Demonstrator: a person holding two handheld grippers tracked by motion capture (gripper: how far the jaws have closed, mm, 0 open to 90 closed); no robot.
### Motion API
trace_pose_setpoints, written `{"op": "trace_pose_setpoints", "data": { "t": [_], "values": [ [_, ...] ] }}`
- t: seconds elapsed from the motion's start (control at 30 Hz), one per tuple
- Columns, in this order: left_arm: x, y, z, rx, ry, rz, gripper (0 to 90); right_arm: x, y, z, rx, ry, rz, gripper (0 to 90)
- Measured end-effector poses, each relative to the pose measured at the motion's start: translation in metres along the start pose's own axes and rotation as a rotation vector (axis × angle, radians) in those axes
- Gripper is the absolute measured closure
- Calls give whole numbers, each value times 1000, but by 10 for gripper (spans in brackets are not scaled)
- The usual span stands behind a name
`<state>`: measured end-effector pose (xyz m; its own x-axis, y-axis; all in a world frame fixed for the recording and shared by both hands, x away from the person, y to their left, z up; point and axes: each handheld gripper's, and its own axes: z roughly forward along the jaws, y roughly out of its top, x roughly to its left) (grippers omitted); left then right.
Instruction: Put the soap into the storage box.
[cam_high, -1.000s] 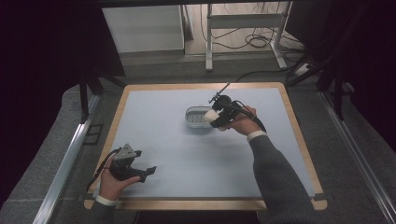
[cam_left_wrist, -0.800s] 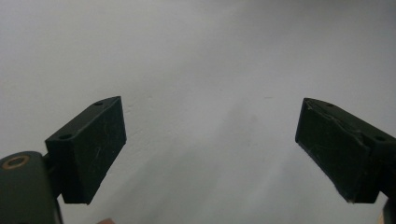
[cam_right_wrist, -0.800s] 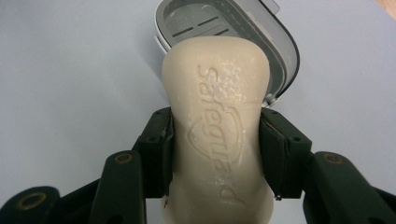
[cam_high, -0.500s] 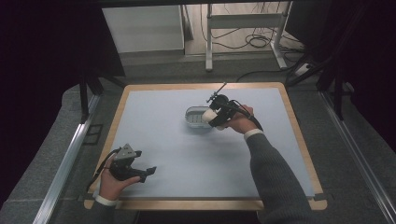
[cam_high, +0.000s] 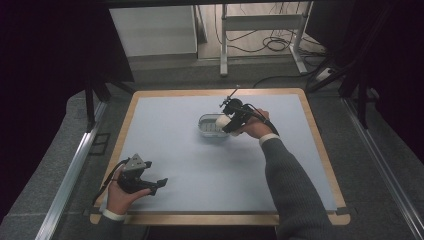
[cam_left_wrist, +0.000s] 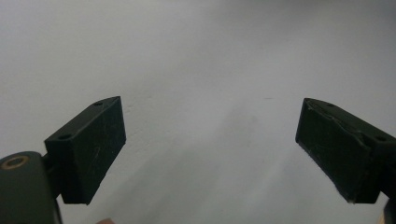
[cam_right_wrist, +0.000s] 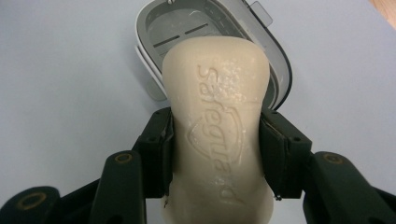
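My right gripper (cam_right_wrist: 215, 154) is clamped on a bar of soap (cam_right_wrist: 217, 135), one pad pressed against each long side near its lower half. The bar is cream-coloured with a stamped word and a shield on its upper face. In the right gripper view it runs from 6 o'clock up toward 12, and its far end hangs over the soap dish (cam_right_wrist: 154, 70), a pale oval tray with slots in its floor and a darker rim. The bar's tip covers part of the dish's near rim; I cannot tell whether it touches it.

From the high view, my right gripper (cam_high: 229, 121) sits a little past the middle of the table (cam_high: 165, 150), toward 1 o'clock from its centre, with the soap (cam_high: 221, 120) at the right edge of the dish (cam_high: 208, 126). The hand (cam_high: 255, 128) and grey sleeve (cam_high: 290, 185) come in from 5 o'clock.

My left gripper (cam_high: 156, 183) rests near the 7 o'clock corner of the table, well apart from the dish. In the left gripper view its jaws stand wide apart, with nothing but the pale blue-grey table top (cam_left_wrist: 205, 70) between the pads (cam_left_wrist: 93, 144).
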<state>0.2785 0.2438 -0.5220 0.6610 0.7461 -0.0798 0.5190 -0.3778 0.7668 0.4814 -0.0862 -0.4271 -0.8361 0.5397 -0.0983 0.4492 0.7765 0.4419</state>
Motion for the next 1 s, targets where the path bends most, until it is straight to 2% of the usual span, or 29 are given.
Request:
{"op": "trace_pose_setpoints", "data": {
  "t": [0.57,0.8,1.0],
  "values": [
    [-1,0,2,17,-11,6,90,-3,17,9,9,3,-47,490],
    [-1,0,3,17,-10,6,90,-5,26,16,9,18,-104,490],
    [0,0,3,18,-11,7,90,-7,32,24,15,27,-115,490]
  ]
}}
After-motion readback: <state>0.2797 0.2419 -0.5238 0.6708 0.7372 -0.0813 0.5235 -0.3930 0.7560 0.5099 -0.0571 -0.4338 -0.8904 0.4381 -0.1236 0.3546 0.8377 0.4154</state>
